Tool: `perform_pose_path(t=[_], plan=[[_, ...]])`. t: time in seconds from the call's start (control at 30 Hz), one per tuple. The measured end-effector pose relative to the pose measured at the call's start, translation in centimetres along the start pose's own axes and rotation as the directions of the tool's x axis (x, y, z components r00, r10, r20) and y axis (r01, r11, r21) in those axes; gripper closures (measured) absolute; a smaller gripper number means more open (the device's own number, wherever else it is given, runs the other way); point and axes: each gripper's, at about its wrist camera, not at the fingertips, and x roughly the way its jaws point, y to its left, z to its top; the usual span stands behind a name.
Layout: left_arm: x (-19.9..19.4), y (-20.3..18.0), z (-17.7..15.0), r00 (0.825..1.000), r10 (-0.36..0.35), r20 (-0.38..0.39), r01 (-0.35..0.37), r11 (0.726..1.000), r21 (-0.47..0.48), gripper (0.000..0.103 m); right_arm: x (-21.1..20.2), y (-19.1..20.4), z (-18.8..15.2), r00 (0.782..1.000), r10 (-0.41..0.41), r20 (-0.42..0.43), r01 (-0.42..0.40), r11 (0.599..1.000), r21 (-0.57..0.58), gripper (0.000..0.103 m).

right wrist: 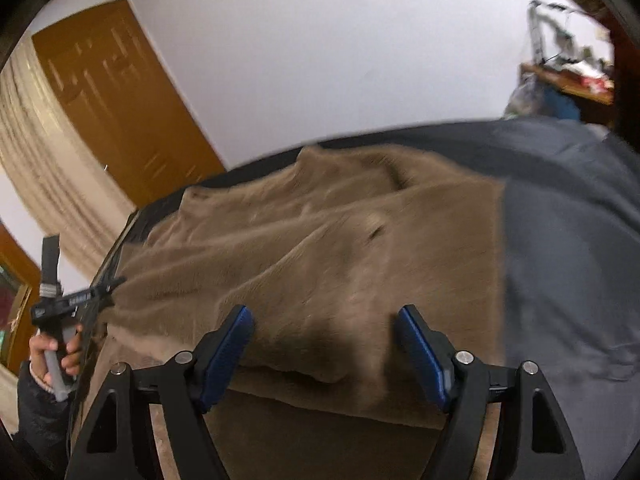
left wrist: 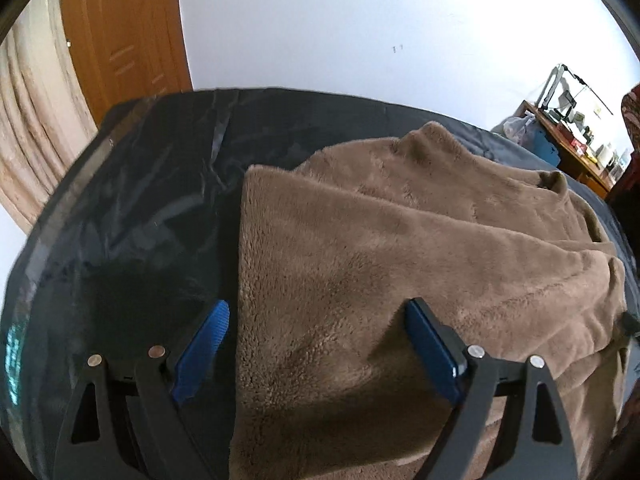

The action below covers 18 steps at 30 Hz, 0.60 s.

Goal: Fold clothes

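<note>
Brown fleece garment (left wrist: 400,240) on dark cover (left wrist: 152,200), left gripper (left wrist: 316,316) and right gripper (right wrist: 326,320) spread, no legible writing

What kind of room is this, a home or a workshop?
Probably a room in a home. A wooden door and a beige curtain stand by a white wall, a cluttered wooden desk sits in the far corner, and a brown fleece garment lies on a dark-covered surface, perhaps a bed.

The garment (left wrist: 420,248) is plain brown, fleecy and unpatterned. The cover (left wrist: 152,208) beneath it is glossy black toward its left edge and dull grey toward its right. Both claws have black frames with blue pads (left wrist: 204,344). The door (right wrist: 120,104) is orange-brown; the wall (left wrist: 360,20) is white.
</note>
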Motion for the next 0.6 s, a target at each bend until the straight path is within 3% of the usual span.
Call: perform_pose_path(t=[0.07,0.13,0.2,0.3,0.47,0.5,0.6], plan=[[0.0,0.4,-0.1,1.000,-0.011,-0.004,0.011,1.000,-0.011,0.010,1.4,0.6,-0.3,0.999,-0.031,-0.034,0.030,0.999,-0.022,0.056],[-0.3,0.9,-0.2,1.000,-0.015,-0.001,0.015,1.000,-0.019,0.009,0.9,0.6,-0.3,0.998,-0.058,-0.015,0.058,0.998,-0.026,0.074],[-0.7,1.2,-0.4,1.000,-0.017,0.006,0.018,1.000,-0.016,0.007,-0.5,0.4,-0.1,0.997,-0.072,0.024,0.072,0.997,-0.014,0.078],[-0.7,1.1,-0.8,0.999,0.030,0.015,-0.030,0.999,0.025,0.005,-3.5,0.4,0.1,0.989,-0.116,0.087,0.118,0.993,-0.020,0.079],[0.2,0.5,-1.8,0.991,0.133,0.010,-0.133,0.984,0.116,0.004,-4.6,1.0,-0.2,0.983,-0.155,0.097,0.160,0.986,-0.040,0.078],[0.1,0.4,-1.9,0.989,0.147,0.013,-0.148,0.981,0.127,0.004,-4.7,1.1,-0.2,0.981,-0.164,0.104,0.169,0.985,-0.045,0.074],[-0.7,0.3,-1.7,0.980,0.197,0.023,-0.198,0.970,0.143,0.004,-5.1,1.6,-0.3,0.974,-0.189,0.123,0.198,0.978,-0.063,0.050]])
